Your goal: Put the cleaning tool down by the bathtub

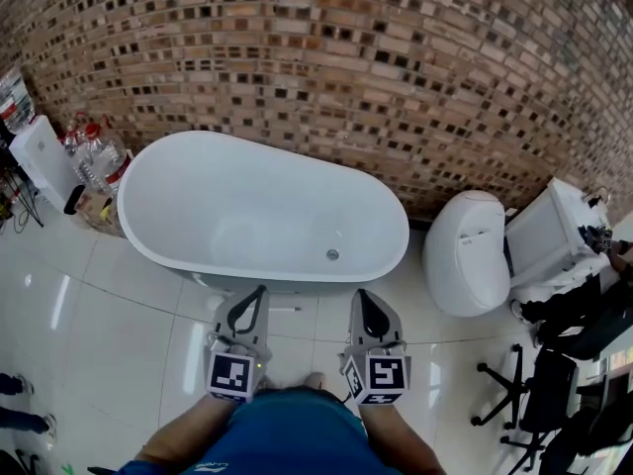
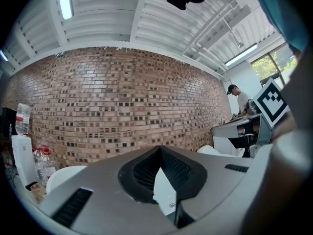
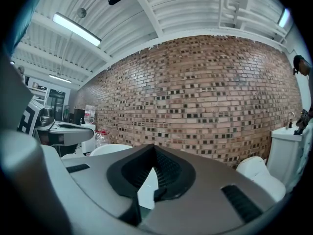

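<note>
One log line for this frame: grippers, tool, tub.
left gripper: shut, empty | right gripper: shut, empty | both level, pointing at bathtub | cleaning tool: not seen

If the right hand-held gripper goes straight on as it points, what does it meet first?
Probably the near side of the bathtub: the right hand-held gripper points at it across open floor. Depth is unclear.

— Left gripper [image 1: 259,295]?
— Grey moulded shell, tapering toward the tip. Black ribbed pads [image 2: 178,170] inside, black slotted vents [image 2: 72,207] on the shell behind them. Left marker cube [image 1: 231,375] at the rear, black-and-white square code.
— Right gripper [image 1: 363,297]?
— Same grey shell, same black lining. Right marker cube [image 1: 386,377] at the rear, different code.
— Worn, behind the cubes?
— Blue garment [image 1: 287,428].
</note>
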The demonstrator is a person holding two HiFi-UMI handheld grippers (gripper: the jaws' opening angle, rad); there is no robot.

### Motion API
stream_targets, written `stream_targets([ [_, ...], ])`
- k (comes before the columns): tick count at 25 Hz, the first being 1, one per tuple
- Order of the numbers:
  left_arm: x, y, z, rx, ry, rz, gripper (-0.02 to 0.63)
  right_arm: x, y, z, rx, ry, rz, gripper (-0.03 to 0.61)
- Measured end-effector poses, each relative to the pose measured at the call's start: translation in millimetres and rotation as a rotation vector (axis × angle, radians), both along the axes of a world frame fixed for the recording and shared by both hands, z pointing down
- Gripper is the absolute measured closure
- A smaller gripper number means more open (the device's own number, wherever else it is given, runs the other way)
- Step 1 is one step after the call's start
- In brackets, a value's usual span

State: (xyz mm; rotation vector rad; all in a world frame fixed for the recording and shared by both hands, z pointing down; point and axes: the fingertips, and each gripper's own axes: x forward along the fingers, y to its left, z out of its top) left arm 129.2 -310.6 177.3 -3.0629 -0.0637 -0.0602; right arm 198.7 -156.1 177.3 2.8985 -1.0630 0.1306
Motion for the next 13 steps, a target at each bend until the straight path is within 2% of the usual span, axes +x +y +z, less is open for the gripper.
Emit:
stream_targets([
  [13,16,7,-2,-0.008,0.005,0.038,0.617,11,8,2,-0.004,-0.009,0.02,0.568],
])
